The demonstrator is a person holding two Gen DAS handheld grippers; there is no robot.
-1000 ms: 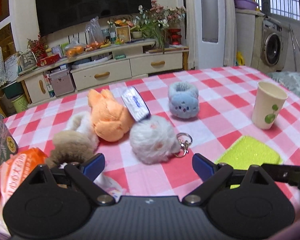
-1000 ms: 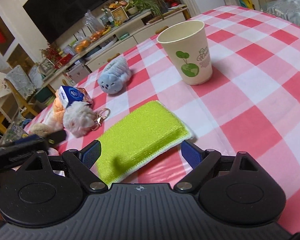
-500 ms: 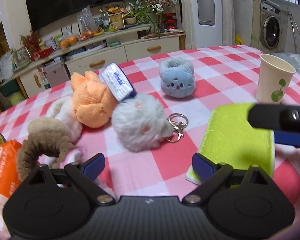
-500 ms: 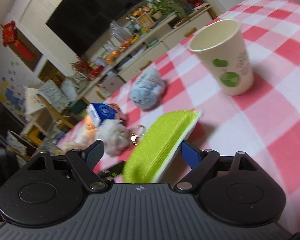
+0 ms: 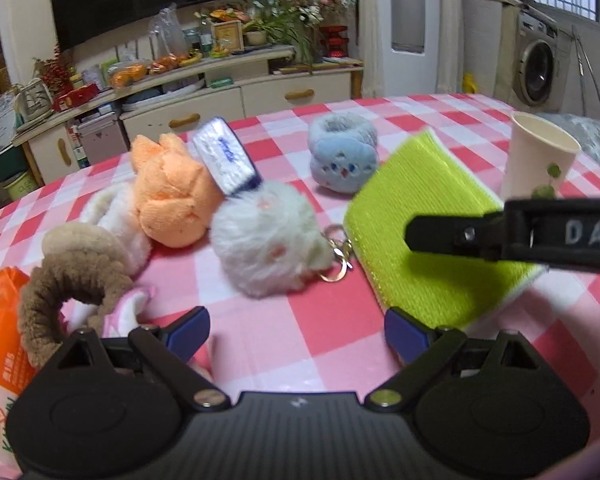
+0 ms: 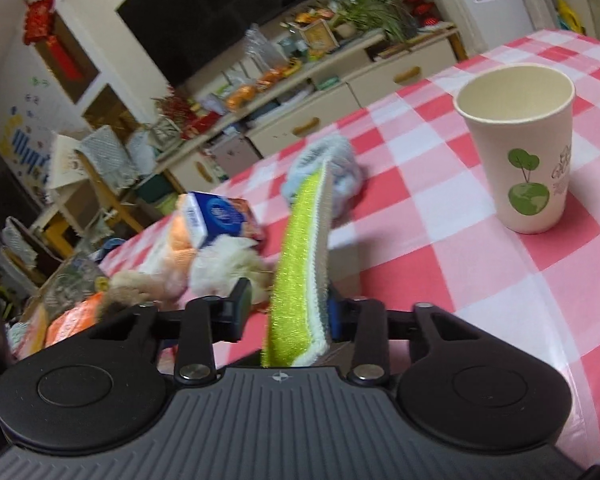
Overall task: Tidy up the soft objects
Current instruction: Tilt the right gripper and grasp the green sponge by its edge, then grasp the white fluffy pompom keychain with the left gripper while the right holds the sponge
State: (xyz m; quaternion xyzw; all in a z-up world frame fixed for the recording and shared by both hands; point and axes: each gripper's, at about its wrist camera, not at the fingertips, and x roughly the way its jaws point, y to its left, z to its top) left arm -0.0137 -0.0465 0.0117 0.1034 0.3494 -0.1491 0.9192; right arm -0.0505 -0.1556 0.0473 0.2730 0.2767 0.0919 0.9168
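Observation:
My right gripper (image 6: 290, 310) is shut on a lime-green sponge cloth (image 6: 300, 264) and holds it on edge above the checked table; it also shows in the left wrist view (image 5: 424, 220), with the right gripper's finger (image 5: 460, 236) across it. My left gripper (image 5: 296, 330) is open and empty, low over the table. Ahead of it lie a white fluffy keychain ball (image 5: 268, 236), an orange plush (image 5: 172, 204), a blue plush (image 5: 342, 160), a brown scrunchie (image 5: 68, 264) and a cream plush (image 5: 112, 224).
A paper cup (image 6: 520, 148) stands at the right of the pink checked table (image 6: 480, 272). A blue-white tissue pack (image 5: 226, 160) leans on the plushes. An orange snack bag (image 5: 0, 320) lies at the left edge. A TV cabinet stands beyond the table.
My right gripper closed on the green sponge cloth, lifted it off the table, turned it on edge and moved it left toward the plush pile. The left gripper stayed open.

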